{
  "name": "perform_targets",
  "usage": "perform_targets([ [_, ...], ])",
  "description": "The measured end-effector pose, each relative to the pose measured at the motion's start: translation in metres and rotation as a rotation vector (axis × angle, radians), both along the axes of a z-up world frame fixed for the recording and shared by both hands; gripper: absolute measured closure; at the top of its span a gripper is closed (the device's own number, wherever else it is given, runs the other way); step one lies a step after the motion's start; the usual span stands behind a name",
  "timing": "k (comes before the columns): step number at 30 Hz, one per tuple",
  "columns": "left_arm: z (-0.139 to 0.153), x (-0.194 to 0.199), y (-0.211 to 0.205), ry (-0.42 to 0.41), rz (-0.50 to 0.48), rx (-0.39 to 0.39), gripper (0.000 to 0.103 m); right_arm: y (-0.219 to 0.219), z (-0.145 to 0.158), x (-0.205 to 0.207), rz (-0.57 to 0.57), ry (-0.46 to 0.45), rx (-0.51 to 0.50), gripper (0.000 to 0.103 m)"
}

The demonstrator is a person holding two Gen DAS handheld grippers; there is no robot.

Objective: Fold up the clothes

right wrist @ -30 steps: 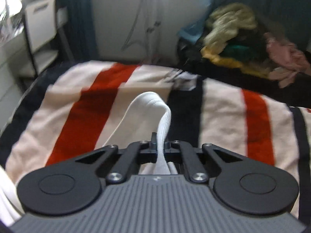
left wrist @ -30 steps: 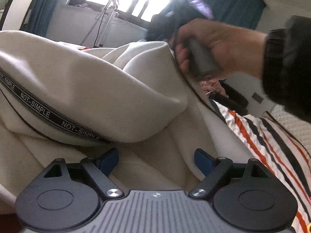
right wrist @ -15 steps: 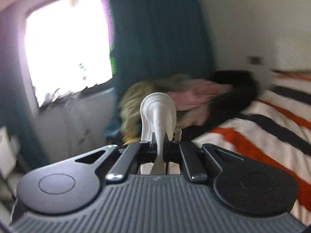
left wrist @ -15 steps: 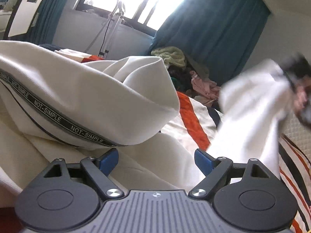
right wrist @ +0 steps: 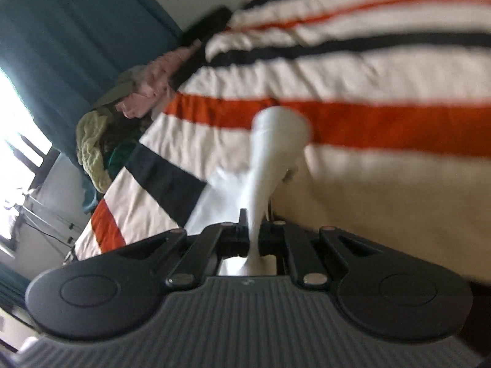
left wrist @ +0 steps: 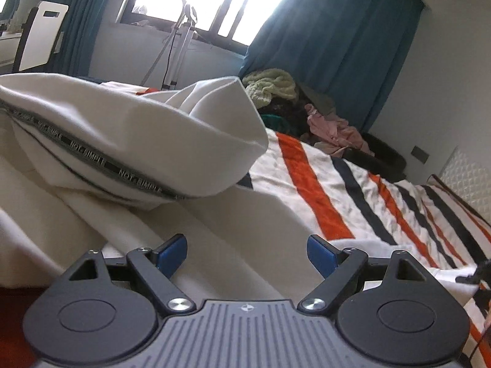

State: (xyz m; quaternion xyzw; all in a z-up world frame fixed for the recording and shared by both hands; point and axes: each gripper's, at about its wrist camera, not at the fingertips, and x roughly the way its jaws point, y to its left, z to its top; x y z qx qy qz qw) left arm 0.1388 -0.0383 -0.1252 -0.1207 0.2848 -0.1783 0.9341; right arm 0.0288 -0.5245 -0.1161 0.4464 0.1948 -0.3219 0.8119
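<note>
A cream-white garment [left wrist: 129, 141] with a grey "NOT-SIMPLE" band lies bunched on the striped bed cover [left wrist: 353, 190]. My left gripper [left wrist: 247, 253] is open, its blue pads [left wrist: 172, 253] resting low over the garment's flat lower part, holding nothing. My right gripper [right wrist: 250, 230] is shut on a fold of the white garment [right wrist: 276, 141], which sticks out past the closed jaws above the striped cover [right wrist: 383, 70]. The right wrist view is tilted and blurred. A dark bit of the right gripper shows at the lower right edge of the left wrist view [left wrist: 478, 274].
A pile of mixed clothes [left wrist: 291, 104] lies at the far end of the bed, below teal curtains [left wrist: 337, 46]; it also shows in the right wrist view [right wrist: 116, 122]. A window, a white stand [left wrist: 181, 46] and a chair [left wrist: 40, 36] are behind.
My right gripper swung the held garment fold from far over the bed across to the right and down low over the cover. The hand left the left wrist view. The left gripper stayed open.
</note>
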Motion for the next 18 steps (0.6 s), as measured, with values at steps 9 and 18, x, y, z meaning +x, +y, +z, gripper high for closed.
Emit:
perform_targets([
  [9,-0.001,-0.033,-0.019,-0.033,-0.028,0.128,0.013,-0.008,-0.028,-0.025,0.009,0.013,0.145,0.093],
  [18,-0.009,-0.044,-0.019,0.012,-0.015,0.191,0.013,-0.009,-0.049,-0.039,-0.010,-0.147,0.387,0.040],
])
